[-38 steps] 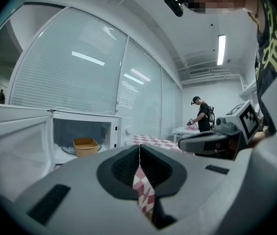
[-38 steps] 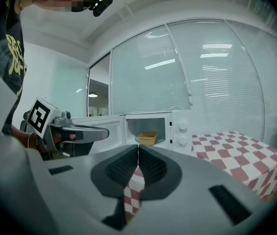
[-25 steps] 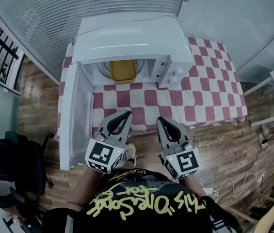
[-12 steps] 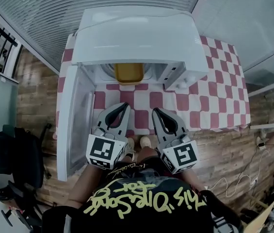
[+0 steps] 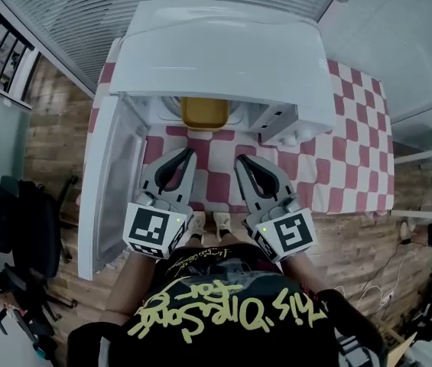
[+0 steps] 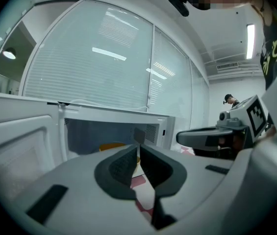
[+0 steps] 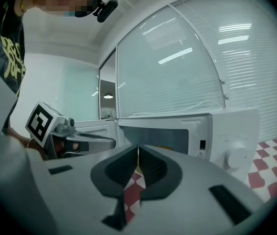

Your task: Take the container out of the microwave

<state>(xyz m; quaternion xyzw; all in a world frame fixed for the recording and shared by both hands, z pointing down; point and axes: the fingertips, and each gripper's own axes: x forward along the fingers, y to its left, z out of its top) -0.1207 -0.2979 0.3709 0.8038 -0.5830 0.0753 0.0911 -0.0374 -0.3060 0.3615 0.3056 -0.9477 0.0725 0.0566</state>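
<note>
The white microwave point(image 5: 223, 52) sits on a table with a red and white checked cloth point(image 5: 353, 151). Its door point(image 5: 112, 182) hangs wide open on the left side. The yellow container point(image 5: 204, 113) is inside the microwave, close to the front of the opening, and nothing touches it. The left gripper point(image 5: 188, 152) and the right gripper point(image 5: 240, 159) are side by side over the cloth, near the open microwave, and both point toward it. The jaws of each gripper are pressed together, and there is nothing between them. Neither gripper is inside the microwave. A round knob point(image 7: 237, 156) sits on the microwave's front, to the right of the opening. The person stands on a wooden floor point(image 5: 55, 151), and a black chair point(image 5: 17, 228) is off to the left.
</note>
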